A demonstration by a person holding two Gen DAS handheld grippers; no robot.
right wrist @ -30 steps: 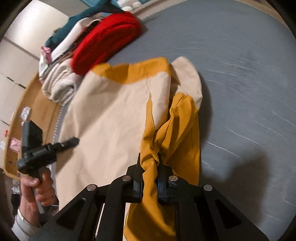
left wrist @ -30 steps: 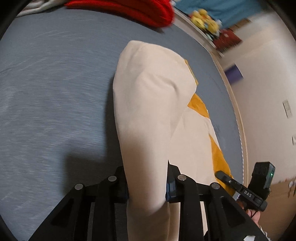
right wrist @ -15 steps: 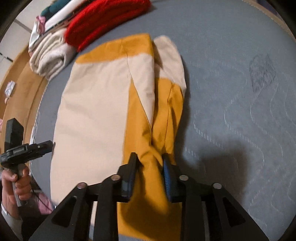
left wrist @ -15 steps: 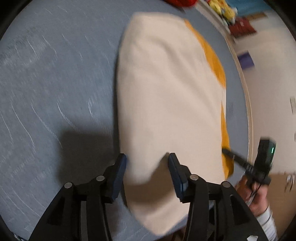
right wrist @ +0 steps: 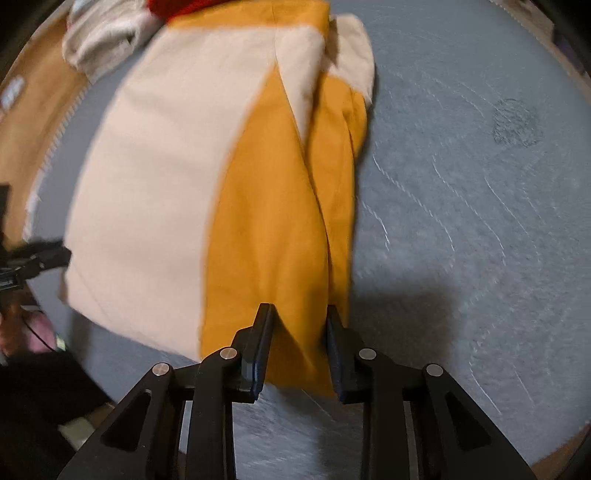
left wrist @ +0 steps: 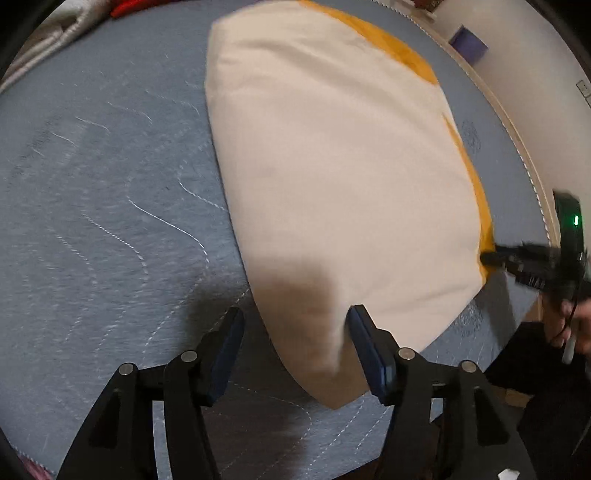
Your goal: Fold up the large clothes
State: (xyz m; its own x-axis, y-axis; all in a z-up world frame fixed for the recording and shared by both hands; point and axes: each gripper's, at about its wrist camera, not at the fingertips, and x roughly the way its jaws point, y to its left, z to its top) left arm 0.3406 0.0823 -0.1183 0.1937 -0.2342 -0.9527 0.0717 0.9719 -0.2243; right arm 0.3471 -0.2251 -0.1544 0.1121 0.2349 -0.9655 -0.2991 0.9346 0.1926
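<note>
A large cream and mustard-yellow garment (left wrist: 340,177) lies flat on the blue-grey quilted mattress (left wrist: 103,229). In the right wrist view its yellow panel (right wrist: 273,221) and cream body lie side by side. My left gripper (left wrist: 293,328) is open, its jaws wide apart over the garment's near cream corner. My right gripper (right wrist: 299,325) is open, its jaws on either side of the yellow hem without pinching it. The right gripper also shows in the left wrist view (left wrist: 532,262) at the garment's right edge.
A pile of folded clothes, white (right wrist: 99,40) and red (right wrist: 173,7), lies at the far end of the mattress. The wooden bed edge (left wrist: 532,155) and a wall run along the right. A wooden floor (right wrist: 26,122) lies beyond the left side.
Both grippers held the garment's raised edges a second ago. They have lowered it flat onto the mattress and opened, releasing the fabric.
</note>
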